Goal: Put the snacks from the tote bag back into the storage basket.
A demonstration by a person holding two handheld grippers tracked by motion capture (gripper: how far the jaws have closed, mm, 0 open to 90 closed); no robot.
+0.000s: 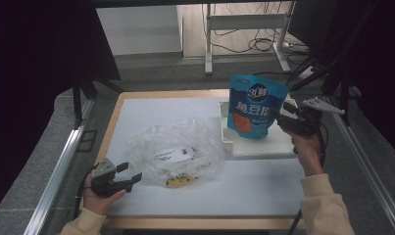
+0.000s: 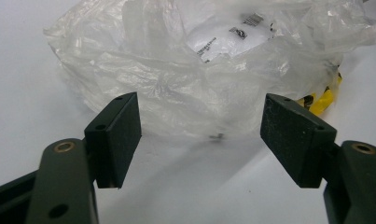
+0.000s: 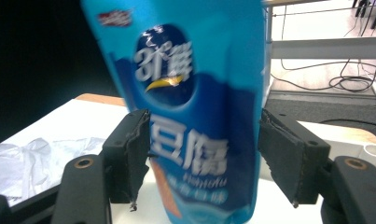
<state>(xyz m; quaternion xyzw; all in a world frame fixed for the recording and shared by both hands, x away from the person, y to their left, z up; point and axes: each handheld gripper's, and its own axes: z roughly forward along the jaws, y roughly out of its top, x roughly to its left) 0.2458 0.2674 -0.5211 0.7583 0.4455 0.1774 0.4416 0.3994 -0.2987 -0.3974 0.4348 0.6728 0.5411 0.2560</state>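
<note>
– On the far right part of the table [image 1: 263,191], blue pouch [image 1: 256,105] stands upright on the white tray [image 1: 263,147]. Right gripper [image 1: 282,117] is at its right side.

– Gripping it?

– Doesn't look like it. In the right gripper view the pouch [image 3: 199,140] sits between the jaws, pads [image 3: 129,158] right at its edges, no dent in the film. I call it released, jaws spread.

– Risk?

– Pouch is tall on a narrow base and leans a bit. If a pad drags on the film as the hand pulls away, it could tip off the tray's near edge. Closing off-centre could also twist it.

– Left side?

– Left gripper [image 1: 131,174] is near the front left corner, jaws wide apart, nothing between them, pointing at the clear plastic bag [image 1: 178,152] at the table's middle. Not touching it. The bag is slippery and crumpled, so a pinch may catch only one layer.

– View differences?

– High view gives the layout: tray, pouch and bag well apart. Left gripper view shows the bag's [image 2: 185,79] folds, a printed label inside and a yellow item [image 2: 323,100] at its edge. Right gripper view gives pad-to-pouch contact, which the high view is too small to settle.
</note>
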